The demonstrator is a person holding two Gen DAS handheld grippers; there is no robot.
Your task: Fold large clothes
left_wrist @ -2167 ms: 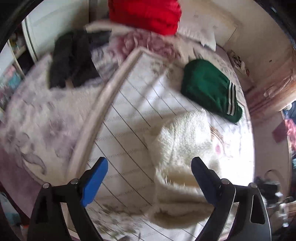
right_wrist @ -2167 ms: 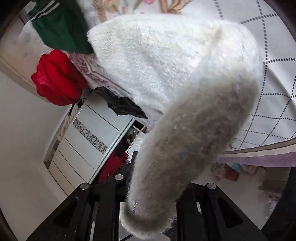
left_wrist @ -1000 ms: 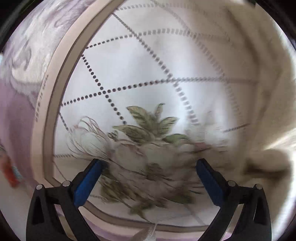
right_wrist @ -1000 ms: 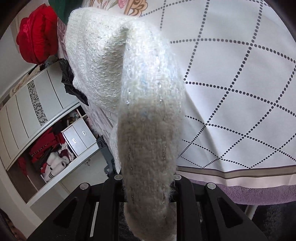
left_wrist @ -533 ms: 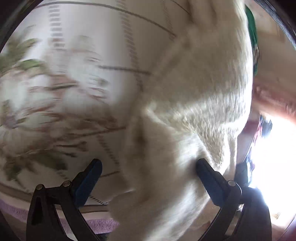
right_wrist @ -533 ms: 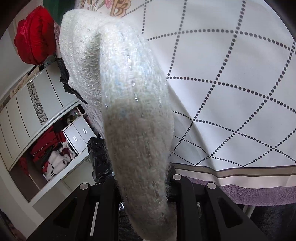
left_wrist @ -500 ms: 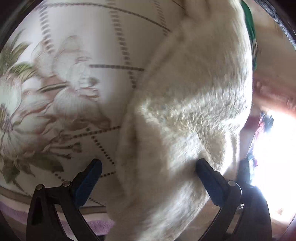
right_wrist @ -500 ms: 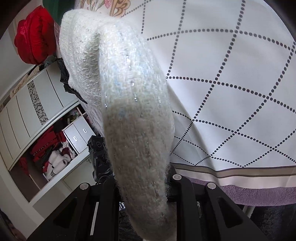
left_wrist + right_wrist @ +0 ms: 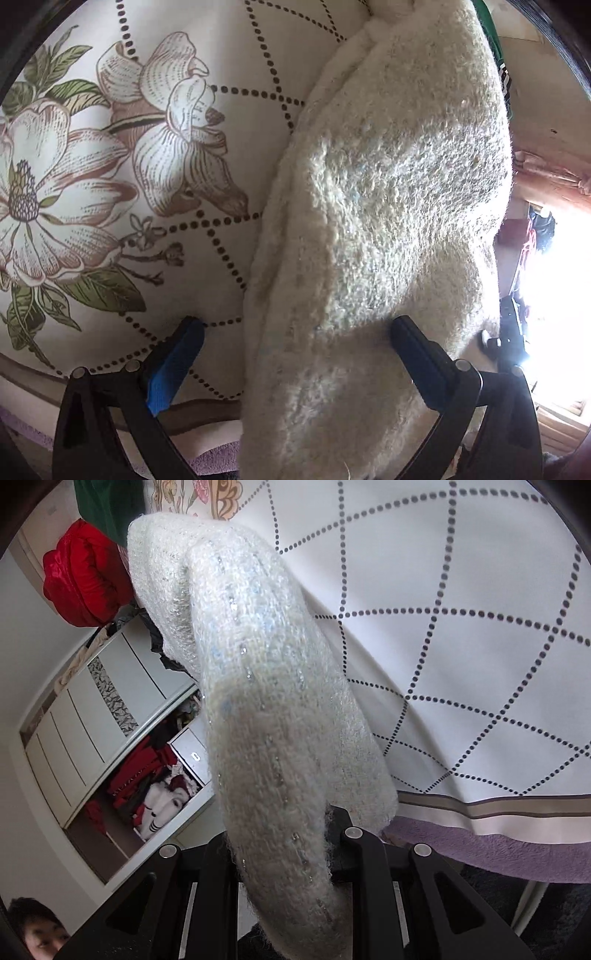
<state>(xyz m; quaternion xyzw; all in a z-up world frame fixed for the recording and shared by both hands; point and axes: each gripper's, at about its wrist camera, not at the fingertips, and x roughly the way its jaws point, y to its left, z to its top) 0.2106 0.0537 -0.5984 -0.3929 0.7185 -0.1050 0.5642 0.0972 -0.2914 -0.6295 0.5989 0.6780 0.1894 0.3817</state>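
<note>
A fluffy cream sweater [image 9: 388, 206] lies on the floral, dotted bedspread [image 9: 110, 166] and hangs over the bed's near edge. My left gripper [image 9: 295, 332] is open, its blue-padded fingers [image 9: 173, 365] set either side of the sweater's hanging part, with the left finger against the bedspread. My right gripper [image 9: 280, 849] is shut on a fold of the same sweater [image 9: 258, 686], which rises from the jaws and drapes back onto the bed. Its fingertips are hidden by the knit.
A red garment [image 9: 81, 576] and a green garment [image 9: 107, 506] lie at the bed's far end. A white wardrobe [image 9: 92, 716] with open shelves of clothes stands beside the bed. A purple blanket edge [image 9: 480, 842] hangs below the bedspread. A bright window [image 9: 546, 295] is at right.
My left gripper swung from over the flower print to the sweater's edge and closed in on it, still open. My right gripper kept its hold and the sweater shifted slightly.
</note>
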